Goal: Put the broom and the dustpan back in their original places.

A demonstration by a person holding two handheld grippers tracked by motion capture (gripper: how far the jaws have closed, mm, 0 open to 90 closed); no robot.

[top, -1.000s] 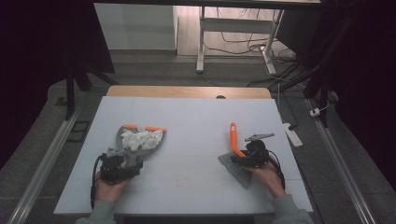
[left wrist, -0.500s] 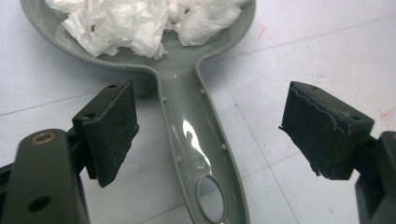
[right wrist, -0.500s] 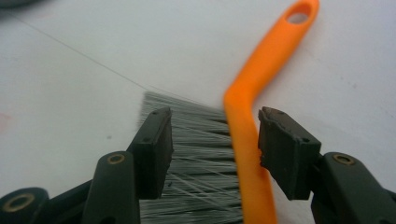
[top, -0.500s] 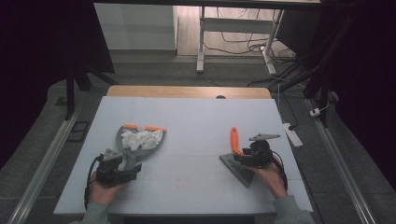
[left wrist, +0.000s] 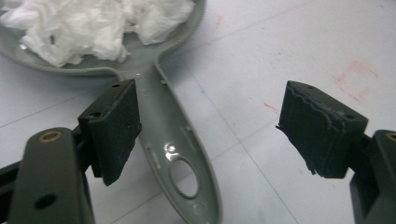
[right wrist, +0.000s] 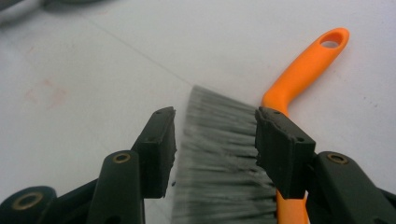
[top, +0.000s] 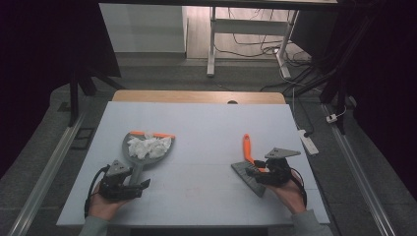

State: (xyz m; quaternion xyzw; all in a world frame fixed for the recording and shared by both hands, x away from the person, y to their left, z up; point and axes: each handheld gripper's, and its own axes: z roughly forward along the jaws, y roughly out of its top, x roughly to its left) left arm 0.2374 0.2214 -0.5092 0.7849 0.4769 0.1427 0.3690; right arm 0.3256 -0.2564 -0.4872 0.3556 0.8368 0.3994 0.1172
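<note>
A grey dustpan (top: 129, 141) lies on the left of the white table, holding crumpled white tissue (top: 148, 146). Its handle (left wrist: 180, 140) runs back between the pads of my left gripper (left wrist: 210, 126), which stands open and touches nothing. My left gripper (top: 141, 186) sits just behind the pan. On the right lies a brush with an orange handle (top: 247, 146) and grey bristles (right wrist: 219, 154). My right gripper (right wrist: 215, 123) hovers open over the bristles. Its jaws have just been closing a little, with the bristles between them but not pressed.
The middle of the table (top: 206, 147) lies between the dustpan and the brush. Faint red marks (left wrist: 357, 79) stain the surface. A white power strip (top: 308, 140) lies off the table's right edge, and a desk frame (top: 212, 44) stands beyond the far side.
My right gripper has drawn back slightly toward the near right, while the brush stays on the table. The left gripper and the dustpan have barely moved.
</note>
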